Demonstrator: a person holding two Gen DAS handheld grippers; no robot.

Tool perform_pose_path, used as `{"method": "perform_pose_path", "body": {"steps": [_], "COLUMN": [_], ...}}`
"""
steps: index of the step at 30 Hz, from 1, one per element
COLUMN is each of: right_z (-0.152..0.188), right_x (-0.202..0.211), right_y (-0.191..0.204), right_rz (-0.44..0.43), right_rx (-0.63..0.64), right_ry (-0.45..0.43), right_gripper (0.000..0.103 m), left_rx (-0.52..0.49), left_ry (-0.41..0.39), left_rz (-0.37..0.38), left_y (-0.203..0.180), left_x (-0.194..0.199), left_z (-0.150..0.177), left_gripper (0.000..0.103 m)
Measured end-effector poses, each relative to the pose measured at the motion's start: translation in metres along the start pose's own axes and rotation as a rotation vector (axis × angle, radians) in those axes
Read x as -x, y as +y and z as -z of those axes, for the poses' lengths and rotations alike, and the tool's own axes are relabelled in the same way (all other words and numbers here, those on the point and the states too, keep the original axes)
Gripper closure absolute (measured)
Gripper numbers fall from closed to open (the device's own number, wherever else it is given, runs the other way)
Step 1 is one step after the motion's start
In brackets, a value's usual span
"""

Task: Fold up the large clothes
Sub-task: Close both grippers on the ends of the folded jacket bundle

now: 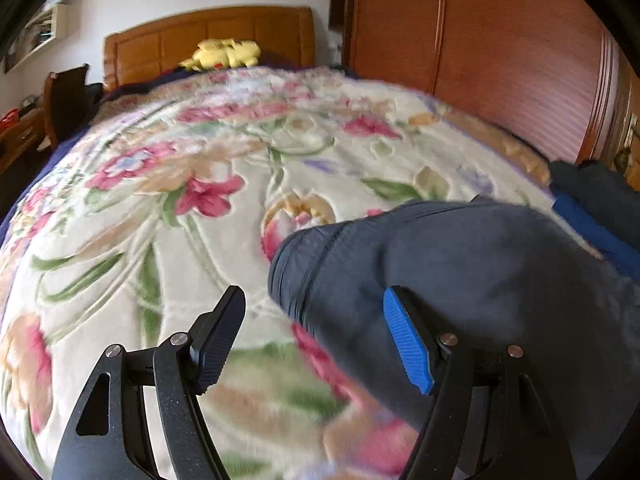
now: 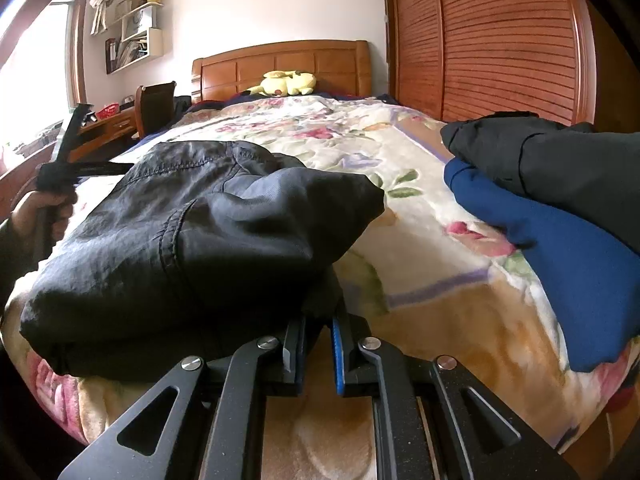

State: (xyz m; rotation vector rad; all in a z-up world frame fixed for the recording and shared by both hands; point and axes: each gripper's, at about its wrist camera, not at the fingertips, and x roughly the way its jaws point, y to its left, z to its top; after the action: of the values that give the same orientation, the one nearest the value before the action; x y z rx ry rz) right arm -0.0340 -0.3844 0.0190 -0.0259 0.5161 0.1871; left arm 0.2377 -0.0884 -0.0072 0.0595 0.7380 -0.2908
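Observation:
A dark grey garment [image 2: 208,240], folded into a thick bundle, lies on the floral blanket [image 2: 420,264] near the foot of the bed. My right gripper [image 2: 320,320] is at its near edge, shut on a fold of the fabric that hangs down between the pads. My left gripper [image 1: 316,296] is open and hovers over the same garment's [image 1: 460,264] left end. Its blue pad [image 1: 404,340] is above the cloth and its black finger [image 1: 224,320] is over the blanket [image 1: 160,240]; it grips nothing. That view is blurred. A hand [image 2: 44,208] holds the left gripper at the bundle's far left.
A stack of folded clothes, black [image 2: 540,160] on top of blue [image 2: 560,272], sits at the bed's right edge. A yellow plush toy [image 2: 286,82] lies by the wooden headboard [image 2: 280,60]. A louvred wardrobe [image 2: 500,40] stands on the right, a chair [image 2: 154,108] and desk on the left.

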Motion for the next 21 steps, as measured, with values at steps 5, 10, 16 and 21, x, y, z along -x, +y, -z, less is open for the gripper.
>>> {"method": "perform_pose_path", "body": {"steps": [5, 10, 16, 21], "right_z": [0.0, -0.002, -0.003, 0.001], "right_x": [0.0, -0.001, -0.015, -0.021], "right_y": [0.008, 0.008, 0.016, 0.005], "right_rz": [0.027, 0.051, 0.091, 0.068], "right_rx": [0.015, -0.001, 0.019, -0.069], "right_ry": [0.008, 0.021, 0.068, 0.084], "right_gripper": [0.092, 0.078, 0.056, 0.043], "left_rx": [-0.027, -0.059, 0.011, 0.069], "left_ry": [0.033, 0.054, 0.103, 0.126], "left_rz": [-0.004, -0.013, 0.046, 0.089], "left_y": [0.001, -0.004, 0.007, 0.011], "left_x": [-0.028, -0.041, -0.051, -0.055], "left_z": [0.001, 0.004, 0.005, 0.011], "left_gripper": [0.025, 0.023, 0.023, 0.032]}}
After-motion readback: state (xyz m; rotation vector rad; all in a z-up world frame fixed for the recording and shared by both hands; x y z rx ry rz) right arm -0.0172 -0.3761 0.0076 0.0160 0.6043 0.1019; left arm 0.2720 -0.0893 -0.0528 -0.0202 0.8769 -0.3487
